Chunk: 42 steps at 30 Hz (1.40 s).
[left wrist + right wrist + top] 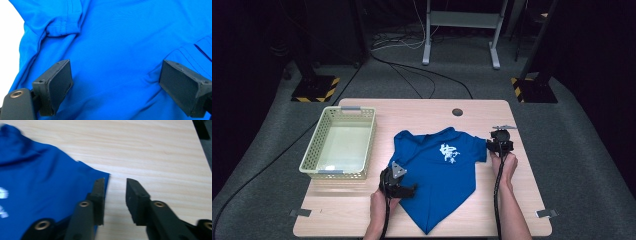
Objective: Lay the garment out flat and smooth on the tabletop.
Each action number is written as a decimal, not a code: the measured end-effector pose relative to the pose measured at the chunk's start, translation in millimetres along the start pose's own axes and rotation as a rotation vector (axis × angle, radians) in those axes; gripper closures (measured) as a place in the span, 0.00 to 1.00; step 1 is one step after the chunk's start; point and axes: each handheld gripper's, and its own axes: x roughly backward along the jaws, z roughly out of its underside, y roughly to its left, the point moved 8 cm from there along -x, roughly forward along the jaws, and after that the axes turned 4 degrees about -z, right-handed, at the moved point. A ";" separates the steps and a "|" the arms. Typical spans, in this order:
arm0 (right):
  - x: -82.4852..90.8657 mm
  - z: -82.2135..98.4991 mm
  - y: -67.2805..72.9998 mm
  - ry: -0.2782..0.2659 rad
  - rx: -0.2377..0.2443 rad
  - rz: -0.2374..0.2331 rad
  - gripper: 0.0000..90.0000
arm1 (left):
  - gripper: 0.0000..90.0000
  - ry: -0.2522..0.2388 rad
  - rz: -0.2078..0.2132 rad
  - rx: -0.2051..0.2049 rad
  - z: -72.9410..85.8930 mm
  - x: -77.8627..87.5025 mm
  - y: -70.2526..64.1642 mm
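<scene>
With the blue T-shirt (439,175) spread on the table (522,200), your left hand-held gripper (115,85) hovers wide open over it, your right hand-held gripper (115,200) parted, empty, at the sleeve edge — grip hems squarely.

The T-shirt (439,175) was a smooth blue knit cloth with a faint sheen and a flat white print, its seams stitched in double rows. The table (422,112) showed pale wood grain with a matt finish. The basket (339,142) was pale plastic lattice (slightly glossy on its floor). The left gripper (115,87) had matt black pads; the floor (582,150) looked like rough grey carpet.
</scene>
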 end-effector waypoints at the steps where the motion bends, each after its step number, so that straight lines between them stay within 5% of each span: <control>1: 2.5 -1.0 4.0 -0.011 0.007 -0.024 0.72 | 0.12 -0.001 0.001 0.001 -0.1 -0.1 0.0; 8: -2.2 6.1 52.6 0.022 0.096 -0.213 0.42 | 0.12 0.000 0.000 0.000 0.0 0.0 0.0; 12: -14.9 19.2 61.7 0.070 0.077 -0.268 0.28 | 0.12 -0.001 0.000 0.000 0.0 0.0 0.0; 25: -8.4 28.8 38.2 0.056 0.053 -0.172 0.16 | 0.12 -0.001 -0.001 0.000 0.0 0.0 0.0; 30: 2.3 24.9 65.0 0.011 0.124 -0.221 0.14 | 0.12 -0.001 -0.001 0.000 0.0 0.0 0.0; 35: -4.1 31.2 96.4 0.045 0.195 -0.264 0.07 | 0.12 -0.001 -0.003 -0.002 0.0 0.1 0.0; 42: -12.2 41.8 92.7 0.056 0.196 -0.239 0.03 | 0.12 -0.003 -0.004 -0.005 -0.1 0.2 -0.3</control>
